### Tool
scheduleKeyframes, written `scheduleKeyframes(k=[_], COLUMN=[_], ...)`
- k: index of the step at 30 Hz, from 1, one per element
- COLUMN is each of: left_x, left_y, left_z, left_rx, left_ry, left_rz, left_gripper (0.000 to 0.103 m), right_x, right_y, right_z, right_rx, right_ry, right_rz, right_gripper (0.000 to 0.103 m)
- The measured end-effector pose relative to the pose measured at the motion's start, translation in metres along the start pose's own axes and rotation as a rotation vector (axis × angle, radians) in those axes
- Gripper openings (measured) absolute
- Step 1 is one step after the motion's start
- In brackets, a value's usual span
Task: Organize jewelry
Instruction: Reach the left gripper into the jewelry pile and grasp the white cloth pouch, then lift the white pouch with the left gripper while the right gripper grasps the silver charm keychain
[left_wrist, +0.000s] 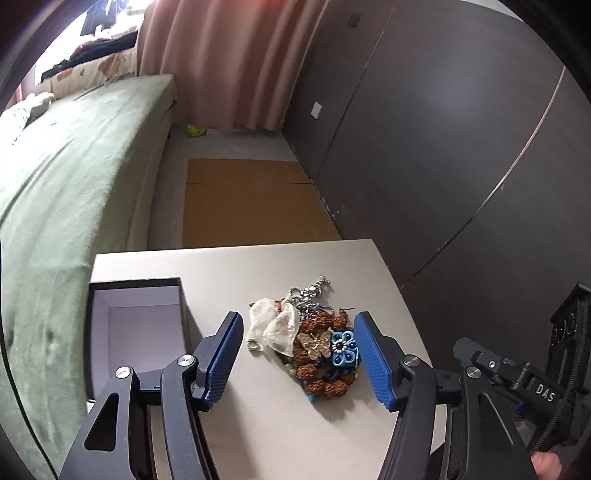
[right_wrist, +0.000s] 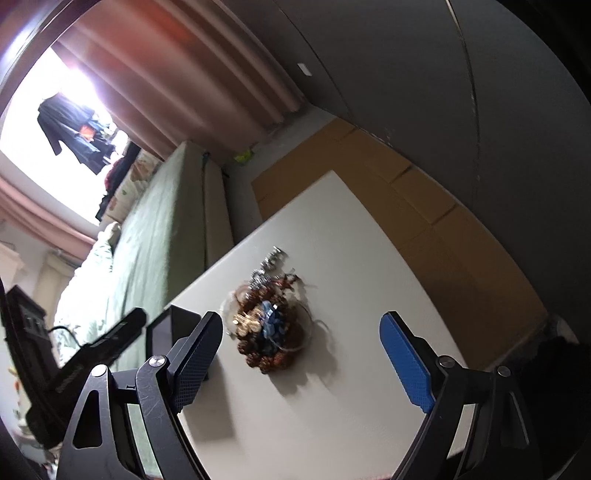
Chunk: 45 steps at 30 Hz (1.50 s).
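Left gripper (left_wrist: 299, 356) spread wide, blue pads either side of the jewelry pile but clear of it, nothing pinched. Right gripper (right_wrist: 301, 354) also spread wide and empty, hovering above the table near edge, pile ahead between its fingers, slightly left of centre. Part of the right gripper body shows at the lower right in the left wrist view, with a fingertip of the person at the bottom edge. Jewelry pile (left_wrist: 314, 343) sits on the white table (left_wrist: 258, 424), right of centre in the left wrist view: blue fabric flower (left_wrist: 343, 349) with a pearl centre, gold butterfly brooch (left_wrist: 316, 343) just left of it and touching, brown bead clusters (left_wrist: 321, 380) under and around both, sheer white organza pouch (left_wrist: 275, 328) on the left side of the heap, silver chain pieces (left_wrist: 312, 291) at the far side. In the right wrist view the pile (right_wrist: 267, 328) is blurred; individual pieces hard to tell. Open black box (left_wrist: 136, 332) with pale lining stands on the table left of the pile, apart from it, nothing visible inside. Beyond the table: flat cardboard (left_wrist: 251, 203) on the floor, bed with green cover (left_wrist: 74, 184) on the left, dark wardrobe doors (left_wrist: 443, 129) on the right, pink curtains (left_wrist: 229, 55) at the back.
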<state>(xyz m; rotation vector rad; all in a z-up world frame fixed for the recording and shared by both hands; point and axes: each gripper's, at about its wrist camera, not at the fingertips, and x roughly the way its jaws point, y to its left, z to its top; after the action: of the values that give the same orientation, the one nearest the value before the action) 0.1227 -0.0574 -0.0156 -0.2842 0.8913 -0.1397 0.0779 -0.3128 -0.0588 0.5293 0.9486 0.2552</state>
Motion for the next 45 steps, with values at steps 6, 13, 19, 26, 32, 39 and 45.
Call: scheduleKeyframes(k=[6, 13, 19, 26, 32, 39, 45], left_x=[0.027, 0.067, 0.093, 0.112, 0.091, 0.052, 0.024], left_y=[0.004, 0.022, 0.024, 0.02, 0.033, 0.051, 0.072], left_z=[0.0, 0.004, 0.003, -0.003, 0.005, 0.015, 0.025], left_rx=[-0.034, -0.123, -0.148, -0.085, -0.126, -0.157, -0.219], left_ry=[0.017, 0.085, 0.131, 0.178, 0.094, 0.003, -0.055], left_rz=[-0.028, -0.042, -0.032, 0.027, -0.025, -0.047, -0.09], left_gripper=[0.059, 0.05, 0.05, 0.012, 0.0, 0.0, 0.0], right_x=[0.017, 0.051, 0.076, 0.104, 0.112, 0.127, 0.151], right_y=[-0.003, 0.008, 0.01, -0.004, 0.008, 0.028, 0.053], right_z=[0.025, 0.061, 0.06, 0.058, 0.057, 0.051, 0.051], right_rx=[-0.004, 0.019, 0.019, 0.081, 0.04, 0.0, -0.075], right_ry=[0.01, 0.068, 0.075, 0.126, 0.127, 0.153, 0.185], right_rz=[-0.008, -0.031, -0.01, -0.012, 0.008, 0.006, -0.046], right_gripper=[0.089, 0.088, 0.088, 0.087, 0.084, 0.069, 0.059])
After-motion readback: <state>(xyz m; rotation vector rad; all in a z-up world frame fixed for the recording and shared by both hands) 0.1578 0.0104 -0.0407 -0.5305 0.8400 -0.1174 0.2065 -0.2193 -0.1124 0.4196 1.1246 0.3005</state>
